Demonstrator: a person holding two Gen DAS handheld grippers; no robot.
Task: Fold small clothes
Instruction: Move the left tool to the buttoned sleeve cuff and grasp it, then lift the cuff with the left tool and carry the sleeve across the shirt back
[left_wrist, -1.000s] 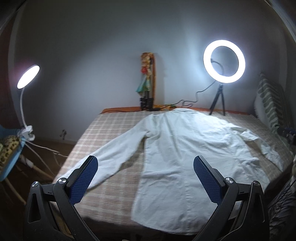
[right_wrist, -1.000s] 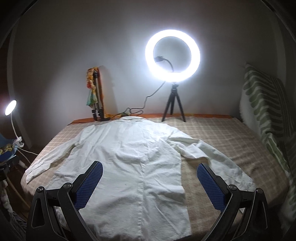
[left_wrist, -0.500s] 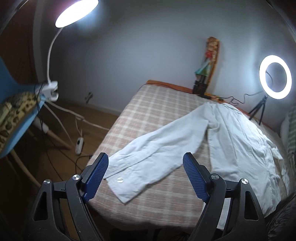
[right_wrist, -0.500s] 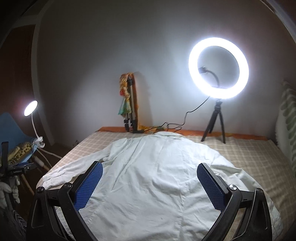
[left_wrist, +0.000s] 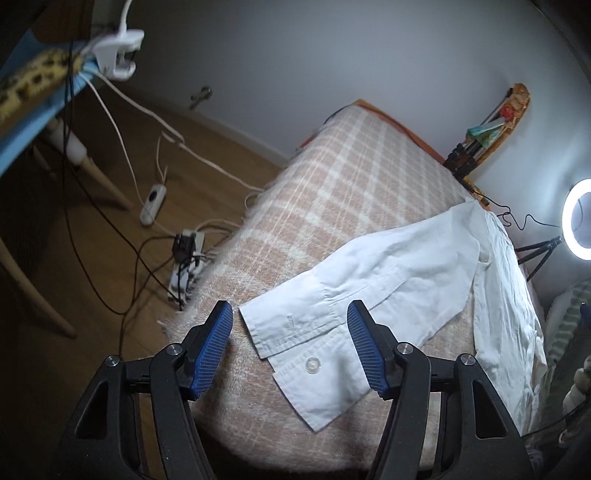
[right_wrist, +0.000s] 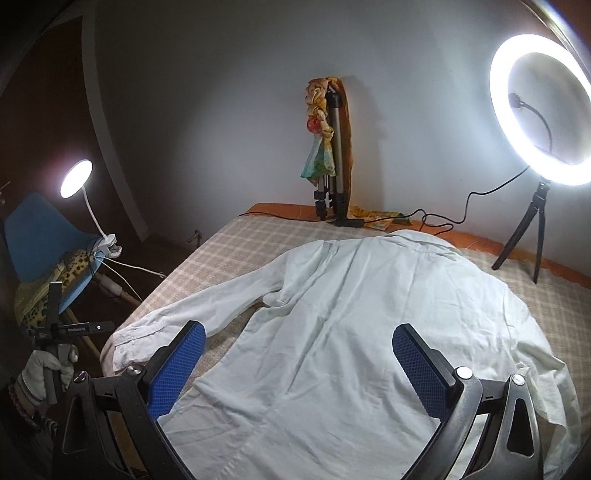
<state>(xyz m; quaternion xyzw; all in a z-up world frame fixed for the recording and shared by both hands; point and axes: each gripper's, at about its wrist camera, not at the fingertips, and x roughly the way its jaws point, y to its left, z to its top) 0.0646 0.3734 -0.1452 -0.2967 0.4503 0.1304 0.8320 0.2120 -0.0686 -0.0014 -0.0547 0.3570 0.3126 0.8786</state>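
A white long-sleeved shirt (right_wrist: 354, 332) lies flat, back up, on a checked bed (right_wrist: 229, 240). Its left sleeve (left_wrist: 388, 280) stretches to the bed's corner, ending in a buttoned cuff (left_wrist: 306, 354). My left gripper (left_wrist: 290, 343) is open, its blue pads on either side of the cuff and just above it, not touching. My right gripper (right_wrist: 299, 363) is open and empty, hovering over the lower back of the shirt. The left gripper's handle, held in a gloved hand (right_wrist: 44, 369), shows at the left of the right wrist view.
A ring light on a tripod (right_wrist: 539, 107) and a folded tripod with a scarf (right_wrist: 328, 147) stand at the bed's head. A blue chair (right_wrist: 40, 236) with a clip lamp (right_wrist: 75, 177) stands left. Cables and a power strip (left_wrist: 184, 266) lie on the floor.
My left gripper has swung left and down to the sleeve cuff at the bed's corner. My right gripper has moved left and closer over the shirt's back. Both stayed open.
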